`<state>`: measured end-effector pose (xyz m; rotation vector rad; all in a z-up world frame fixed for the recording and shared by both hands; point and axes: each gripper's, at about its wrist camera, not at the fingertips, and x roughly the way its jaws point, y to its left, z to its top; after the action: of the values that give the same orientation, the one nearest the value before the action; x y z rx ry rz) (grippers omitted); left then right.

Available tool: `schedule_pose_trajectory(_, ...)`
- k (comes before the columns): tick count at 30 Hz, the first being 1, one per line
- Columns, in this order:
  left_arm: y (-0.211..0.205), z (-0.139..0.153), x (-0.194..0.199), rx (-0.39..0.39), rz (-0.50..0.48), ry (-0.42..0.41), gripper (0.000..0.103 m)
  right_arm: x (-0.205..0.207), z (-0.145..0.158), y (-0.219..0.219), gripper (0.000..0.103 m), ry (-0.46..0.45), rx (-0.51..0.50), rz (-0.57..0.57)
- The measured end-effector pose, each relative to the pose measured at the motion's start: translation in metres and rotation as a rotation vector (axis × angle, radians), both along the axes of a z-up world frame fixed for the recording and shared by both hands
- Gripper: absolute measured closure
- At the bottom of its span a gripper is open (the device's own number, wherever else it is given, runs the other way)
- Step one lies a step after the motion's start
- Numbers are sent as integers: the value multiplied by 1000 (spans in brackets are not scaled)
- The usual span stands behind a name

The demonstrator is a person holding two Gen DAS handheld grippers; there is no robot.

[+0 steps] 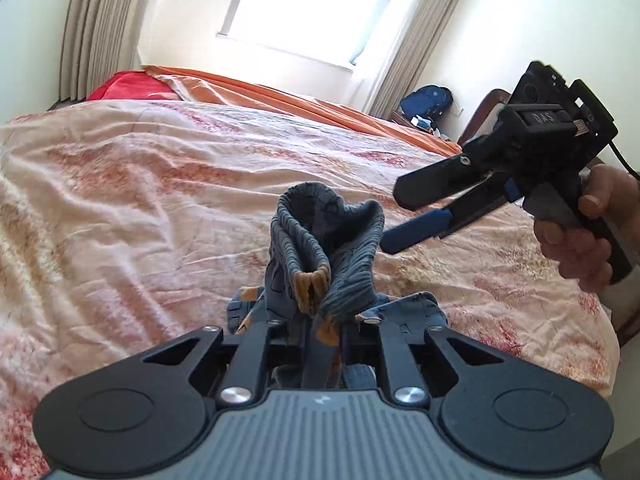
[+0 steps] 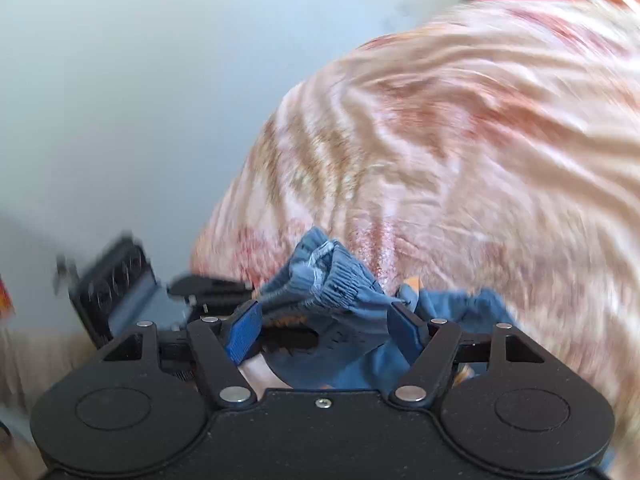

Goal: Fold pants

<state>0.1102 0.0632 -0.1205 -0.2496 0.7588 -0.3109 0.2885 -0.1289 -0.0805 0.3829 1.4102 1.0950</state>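
The pants (image 1: 332, 232) are blue-grey with orange patches. They hang bunched above the bed, with the ribbed waistband curled on top. My left gripper (image 1: 324, 320) is shut on a fold of the waistband, which hides its fingertips. My right gripper (image 1: 394, 220) is held by a hand (image 1: 576, 236) at the right. It stands open, its tips just right of the waistband. In the blurred right wrist view the right gripper (image 2: 324, 330) shows its blue pads (image 2: 244, 332) wide apart. The pants (image 2: 332, 280) bunch between and ahead of them, unpinched. The left gripper (image 2: 224, 286) reaches in from the left.
A peach and red patterned quilt (image 1: 140, 184) covers the bed, with an orange sheet (image 1: 280, 96) and a red pillow (image 1: 128, 86) at the far side. A blue backpack (image 1: 426, 100) sits by the curtained window (image 1: 316, 4). Grey floor (image 2: 120, 100) lies past the bed's edge.
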Motion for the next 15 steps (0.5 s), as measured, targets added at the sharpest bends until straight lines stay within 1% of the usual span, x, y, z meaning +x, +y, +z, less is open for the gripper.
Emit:
schedule_pose_trajectory(2,-29,4,-1,53,-18,-11,87,-11,-26,-39,30,199,12,-225)
schedule_pose_trajectory(4,-55,4,-1,117,-44,-25,87,-22,-43,-58,31,306,25,-332)
schedule_pose_trajectory(7,-91,-2,-1,215,-113,-36,87,-27,-59,-78,31,384,57,-432)
schedule_pose_trajectory(8,-102,-4,-3,248,-135,-41,87,-27,-62,-82,31,389,50,-448)
schedule_pose_trajectory(10,-121,-8,-6,291,-169,-39,87,-25,-64,-90,32,371,14,-441)
schedule_pose_trajectory(11,-128,-10,-7,298,-177,-33,87,-25,-67,-93,34,338,-27,-425)
schedule_pose_trajectory(13,-140,-16,-8,299,-187,-15,87,-27,-69,-103,65,290,-65,-409)
schedule_pose_trajectory(15,-153,-17,-10,304,-188,-15,87,-30,-68,-116,73,258,-73,-407)
